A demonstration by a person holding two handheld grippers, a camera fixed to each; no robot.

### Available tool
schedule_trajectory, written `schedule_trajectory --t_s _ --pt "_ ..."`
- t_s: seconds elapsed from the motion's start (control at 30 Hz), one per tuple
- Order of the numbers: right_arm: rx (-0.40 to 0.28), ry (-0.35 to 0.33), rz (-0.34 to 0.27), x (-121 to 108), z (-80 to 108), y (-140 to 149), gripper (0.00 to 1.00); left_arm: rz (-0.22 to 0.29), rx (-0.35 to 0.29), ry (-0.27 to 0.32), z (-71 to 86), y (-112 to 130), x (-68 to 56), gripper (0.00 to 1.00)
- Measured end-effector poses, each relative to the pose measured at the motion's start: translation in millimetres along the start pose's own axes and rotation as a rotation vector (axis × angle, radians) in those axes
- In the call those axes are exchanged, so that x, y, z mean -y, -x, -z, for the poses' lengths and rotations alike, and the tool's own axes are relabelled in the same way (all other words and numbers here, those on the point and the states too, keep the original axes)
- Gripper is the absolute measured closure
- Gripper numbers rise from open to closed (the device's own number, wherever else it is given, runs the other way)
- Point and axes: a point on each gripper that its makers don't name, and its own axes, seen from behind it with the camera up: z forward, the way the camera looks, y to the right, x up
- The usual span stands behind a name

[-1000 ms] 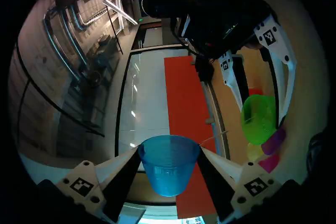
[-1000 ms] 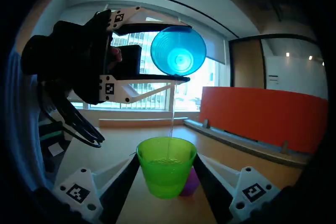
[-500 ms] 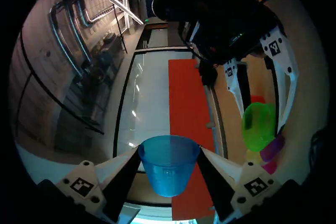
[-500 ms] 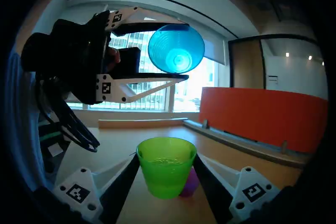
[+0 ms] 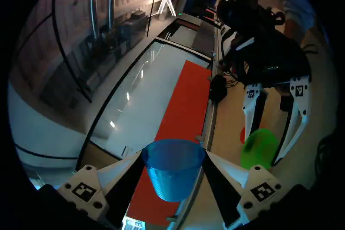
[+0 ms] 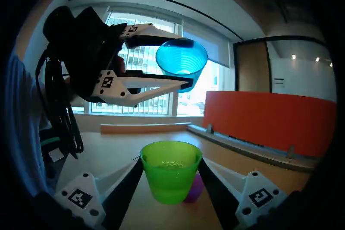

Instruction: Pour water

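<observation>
A long orange partition (image 6: 269, 120) runs along the far edge of the wooden table (image 6: 116, 143), ahead and to the right of the right gripper (image 6: 171, 163), with a bright window (image 6: 142, 100) straight ahead beyond it. The left gripper (image 5: 174, 155) hangs above and ahead of the right one, a hand and dark cables behind it. Its fingers are clamped on the blue cup (image 5: 174, 176), which the right gripper view shows tipped, mouth towards the camera. No stream is visible, and whether any water is left inside cannot be told. The right gripper's fingers press on both sides of the green cup (image 6: 171, 178), which stands upright with water (image 6: 170, 165) in it. Whether its base rests on the table cannot be made out. The pour looks about finished. From here the main risk is a late drip: the blue cup's lip sits high above the green one and perhaps off its centre, so drops could land on the table. Squeezing the thin green cup harder could also slop water over its rim. A small purple cup (image 6: 197, 188) sits just behind the green cup, and a forward push would knock it.
</observation>
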Motion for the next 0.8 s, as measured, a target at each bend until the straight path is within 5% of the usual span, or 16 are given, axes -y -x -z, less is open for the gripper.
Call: schedule_trajectory --t_s 0.33,0.8 --pt "-0.004 0.004 0.002 1 0.2 -1 0.10 0.338 -0.007 0.025 1.7 5 0.0 0.11" --pt "-0.017 0.011 0.004 4 4.6 -9 0.10 0.759 -0.044 0.029 5.4 15 18.3 0.11"
